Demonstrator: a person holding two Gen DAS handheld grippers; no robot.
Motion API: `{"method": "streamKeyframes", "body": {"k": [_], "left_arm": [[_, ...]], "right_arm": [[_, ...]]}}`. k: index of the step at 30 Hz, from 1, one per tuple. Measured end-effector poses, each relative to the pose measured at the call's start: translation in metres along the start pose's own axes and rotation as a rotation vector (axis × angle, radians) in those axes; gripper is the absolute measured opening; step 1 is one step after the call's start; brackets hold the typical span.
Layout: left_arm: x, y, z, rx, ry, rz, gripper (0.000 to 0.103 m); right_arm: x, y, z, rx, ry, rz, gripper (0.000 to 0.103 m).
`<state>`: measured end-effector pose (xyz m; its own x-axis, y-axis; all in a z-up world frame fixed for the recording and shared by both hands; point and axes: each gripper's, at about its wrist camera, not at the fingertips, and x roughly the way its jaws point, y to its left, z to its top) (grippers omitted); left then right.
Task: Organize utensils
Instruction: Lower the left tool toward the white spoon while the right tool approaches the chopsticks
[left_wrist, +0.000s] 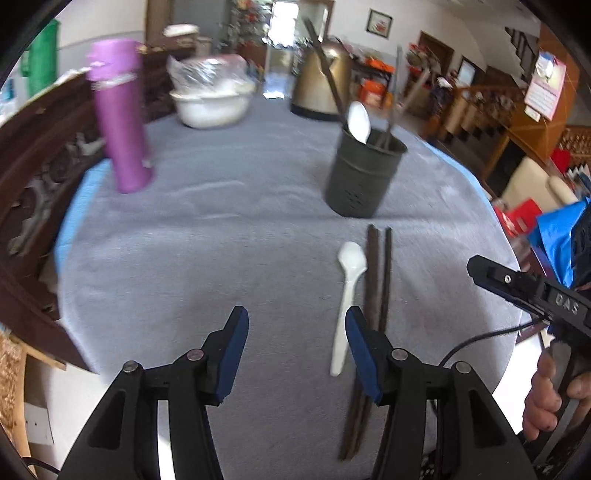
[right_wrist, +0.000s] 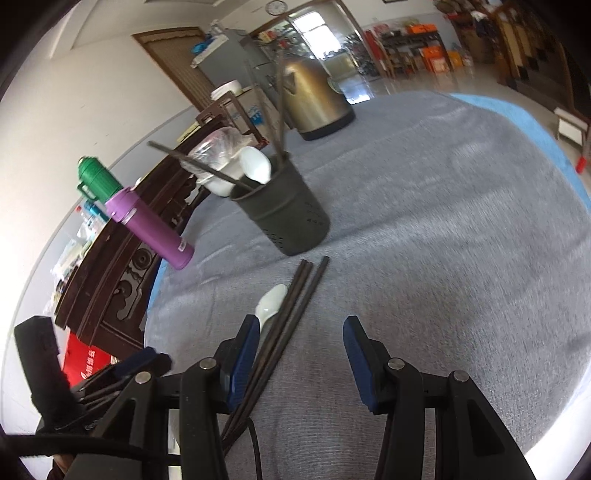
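The left gripper (left_wrist: 295, 347) has its blue-padded black jaws apart with nothing between them, held above the grey woven tablecloth (left_wrist: 207, 258); just beside its right-hand pad lies a white glossy ceramic spoon (left_wrist: 347, 295), bowl pointing away, and touching the spoon's far side lie dark brown wooden chopsticks (left_wrist: 380, 280), which run back under that jaw. The right gripper (right_wrist: 299, 354) also stands apart and empty over bare cloth; in its own view the same chopsticks pass beneath its left-hand pad, with the spoon just beyond them. A bare hand (left_wrist: 554, 391) grips the right tool's handle at the edge of the left view.

Beyond the loose utensils stands a dark grey perforated metal utensil holder (left_wrist: 362, 173), upright, near the chopstick tips but apart from them; a second white spoon (left_wrist: 359, 122) and several more dark chopsticks (left_wrist: 391, 122) lean inside it.

Farther out on the cloth, a tall purple cylindrical flask (left_wrist: 122, 118) stands to the left; a white bowl covered with clear plastic film (left_wrist: 210, 99) and a brass-coloured electric kettle (left_wrist: 325, 85) sit at the far end. A light blue underlayer (right_wrist: 517, 118) shows past the grey cloth's rim; dark carved wooden furniture (left_wrist: 33, 177) stands beside the table on the left. The room behind has white walls, a brown door (right_wrist: 173, 62), a bright doorway and cluttered shelves.
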<state>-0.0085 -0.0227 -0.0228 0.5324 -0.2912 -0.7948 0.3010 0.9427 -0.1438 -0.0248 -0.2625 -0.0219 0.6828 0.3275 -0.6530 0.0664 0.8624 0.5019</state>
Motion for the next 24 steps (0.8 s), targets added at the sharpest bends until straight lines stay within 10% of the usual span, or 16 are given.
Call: {"method": "streamKeyframes", "body": {"k": [24], "left_arm": [[0.096, -0.06, 0.048, 0.266, 0.215, 0.078, 0.056]], "right_arm": [[-0.022, -0.064, -0.005, 0.157, -0.042, -0.011, 0.051]]}}
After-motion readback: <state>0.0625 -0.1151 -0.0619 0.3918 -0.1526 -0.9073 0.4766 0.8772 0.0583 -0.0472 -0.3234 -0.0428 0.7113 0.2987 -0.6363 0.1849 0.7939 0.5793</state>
